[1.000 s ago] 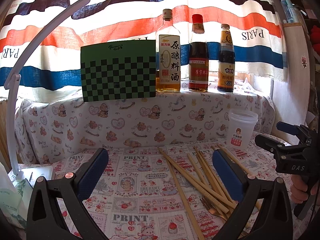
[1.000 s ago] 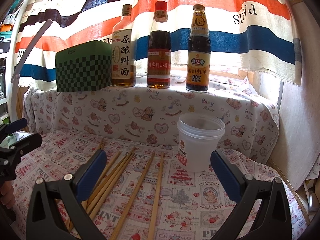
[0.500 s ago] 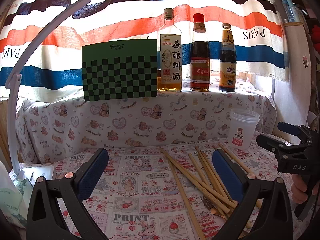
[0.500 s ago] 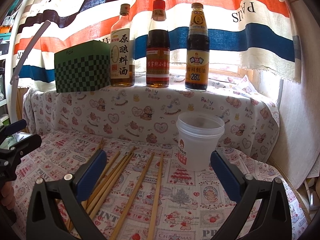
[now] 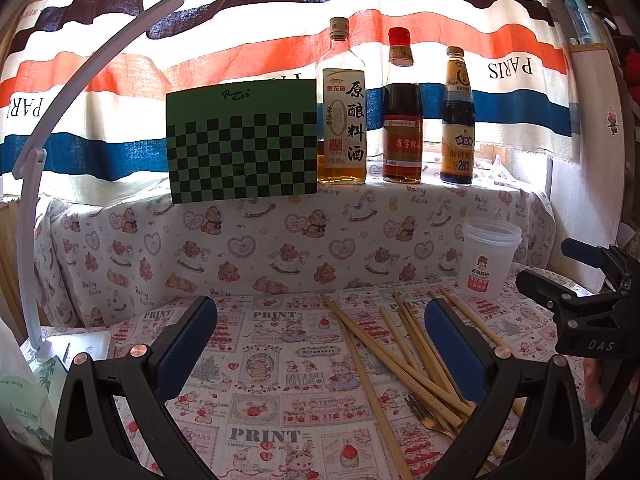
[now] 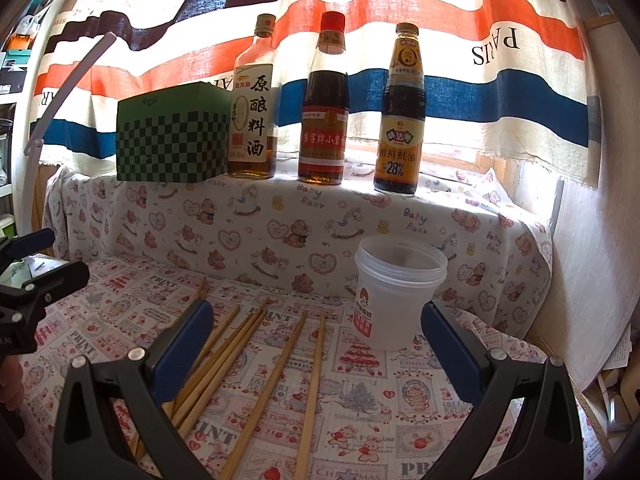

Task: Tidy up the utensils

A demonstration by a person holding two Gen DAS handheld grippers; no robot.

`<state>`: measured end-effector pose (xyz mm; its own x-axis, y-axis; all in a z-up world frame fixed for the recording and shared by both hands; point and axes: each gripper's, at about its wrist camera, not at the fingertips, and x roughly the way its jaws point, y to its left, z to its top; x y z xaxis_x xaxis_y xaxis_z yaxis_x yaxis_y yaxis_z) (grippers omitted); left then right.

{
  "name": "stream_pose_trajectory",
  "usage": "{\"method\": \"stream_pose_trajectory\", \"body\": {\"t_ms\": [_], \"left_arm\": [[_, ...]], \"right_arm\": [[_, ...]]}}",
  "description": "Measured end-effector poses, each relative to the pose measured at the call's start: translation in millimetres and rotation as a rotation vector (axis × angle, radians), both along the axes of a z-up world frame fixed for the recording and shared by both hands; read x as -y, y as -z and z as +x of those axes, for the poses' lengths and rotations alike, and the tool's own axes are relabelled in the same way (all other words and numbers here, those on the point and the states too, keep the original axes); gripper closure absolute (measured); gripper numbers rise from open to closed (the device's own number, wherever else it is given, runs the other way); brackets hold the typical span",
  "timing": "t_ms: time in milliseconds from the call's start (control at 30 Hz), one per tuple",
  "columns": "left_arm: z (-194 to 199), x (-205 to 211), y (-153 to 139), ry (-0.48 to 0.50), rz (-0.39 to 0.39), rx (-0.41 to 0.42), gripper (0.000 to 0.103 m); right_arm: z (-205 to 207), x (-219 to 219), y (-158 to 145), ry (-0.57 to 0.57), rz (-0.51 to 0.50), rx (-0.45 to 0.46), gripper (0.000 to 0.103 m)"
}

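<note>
My left gripper (image 5: 320, 328) and right gripper (image 6: 316, 326) both hang spread wide, holding nothing, above the table (image 5: 280, 364). The chopsticks (image 6: 280, 364) lie loose near the plastic cup (image 6: 396, 300), which stands by the table's right edge.

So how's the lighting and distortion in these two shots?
Left wrist view: strong backlight through the curtain leaves the bottles partly silhouetted, and fisheye bends the edges. Right wrist view: same backlight, window glare behind the bottles, chopsticks sharp.
</note>
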<state>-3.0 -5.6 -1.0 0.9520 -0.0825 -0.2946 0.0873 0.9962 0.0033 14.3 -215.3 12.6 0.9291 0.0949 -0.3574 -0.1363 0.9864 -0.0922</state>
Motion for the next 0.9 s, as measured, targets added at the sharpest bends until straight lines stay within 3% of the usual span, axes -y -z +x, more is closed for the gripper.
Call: {"method": "stream_pose_trajectory", "body": {"t_ms": [300,433,500,567,633,667,733,900], "left_arm": [[3.5,-2.1,-0.2,-0.023,-0.009,-0.025,0.0],[-2.7,-7.0,-1.5,-0.161,-0.003,0.001,0.0],[-2.9,-9.1,-1.1,-0.146,-0.017,-0.006,0.0],[-0.2,-7.0,-0.1,-0.116,-0.01,-0.033,0.0],[1.3,-4.1,0.5,-0.094,0.003,-0.049,0.0],[1.5,-3.2,0.5,-0.08,0.005,-0.052,0.001],[3.4,-1.8,0.9,-0.091,0.013,-0.06,0.008],[10.5,-6.4,4.4,-0.089,-0.017,-0.118,0.014]], "right_arm": [[3.8,7.0,0.7,0.031,0.03,-0.02,0.0],[4.3,2.1,3.5,-0.001,0.023,-0.07,0.0],[3.5,-1.2,4.4,-0.005,0.012,-0.077,0.003],[3.1,-2.9,5.0,-0.02,0.009,-0.089,0.013],[6.6,-1.0,6.4,-0.045,0.034,-0.136,0.038],[9.1,0.6,7.5,-0.055,0.052,-0.163,0.045],[18.1,7.9,12.3,-0.07,0.119,-0.251,0.066],[37.6,23.6,30.3,-0.044,0.218,-0.44,0.093]]}}
